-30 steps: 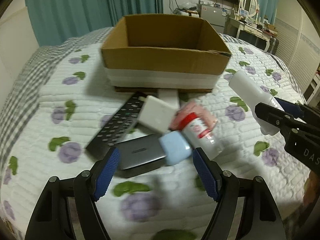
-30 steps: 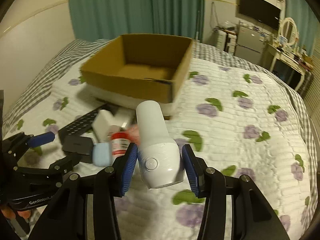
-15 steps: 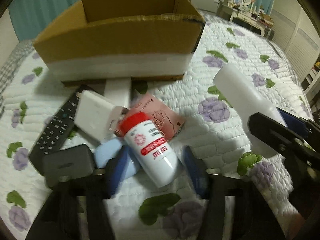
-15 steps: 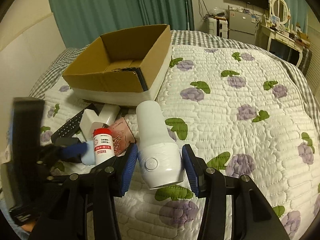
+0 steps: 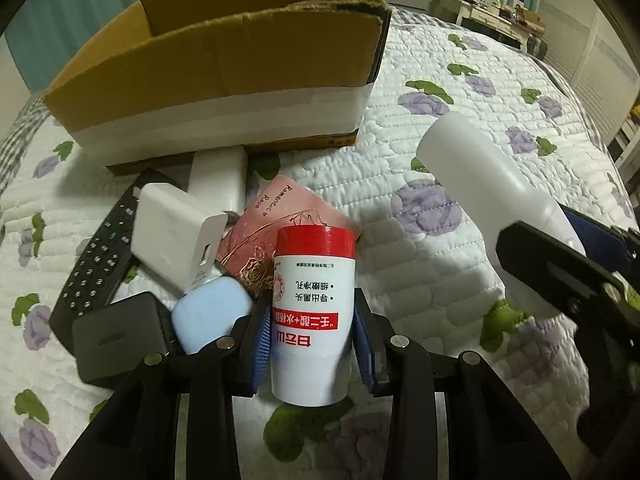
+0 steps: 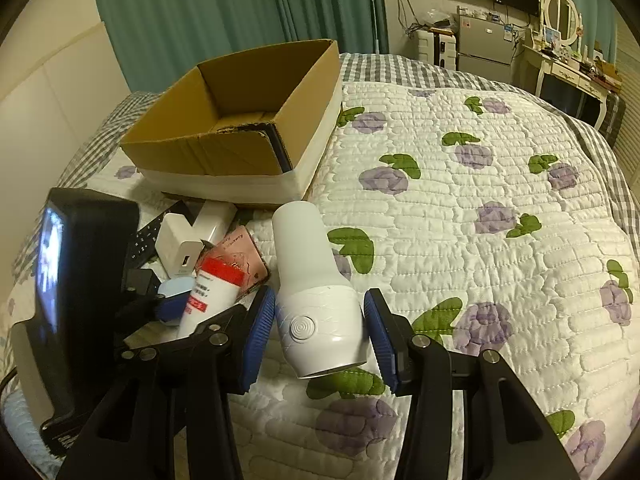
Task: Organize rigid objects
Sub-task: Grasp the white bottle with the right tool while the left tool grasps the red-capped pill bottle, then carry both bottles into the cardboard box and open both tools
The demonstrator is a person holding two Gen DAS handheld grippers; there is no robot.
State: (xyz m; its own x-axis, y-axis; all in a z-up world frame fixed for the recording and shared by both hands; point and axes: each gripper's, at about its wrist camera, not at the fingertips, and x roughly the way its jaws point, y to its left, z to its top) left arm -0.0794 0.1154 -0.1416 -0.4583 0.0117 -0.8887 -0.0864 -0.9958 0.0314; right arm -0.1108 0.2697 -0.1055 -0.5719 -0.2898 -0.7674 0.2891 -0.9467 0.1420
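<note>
L gripper is clamped on the red-capped white bottle, blue pads flush w/ both sides of its body; the bottle points cap-first toward the cardboard box, label text reading upside down in the left wrist view. R gripper is gripping the white handheld device by its wider end w/ the round ribbed button; left pad presses the shell, right pad looks at its edge, contact there hard to confirm. The device's narrow cylindrical end aims at the box's near right corner.

Landmark = the box: open-topped, white band round its lower walls, sitting on the floral quilt. Nothing can be made out inside from these angles.

Rest of the pile lies just in front of the box's near wall:
- white rectangular block, nearly touching the wall
- white charger, in front of that block, overlapping it
- pink "Romantic Rose" pack, in front of the box's middle, partly under the bottle's cap
- black remote, slanting away from the box's left side, partly under the charger
- pale blue case, further out from the box, just beside the L gripper's left finger
- dark grey box-shaped device, furthest from the box, touching the blue case

The held white device sits off the box's right front corner, well apart from the pile.
</note>
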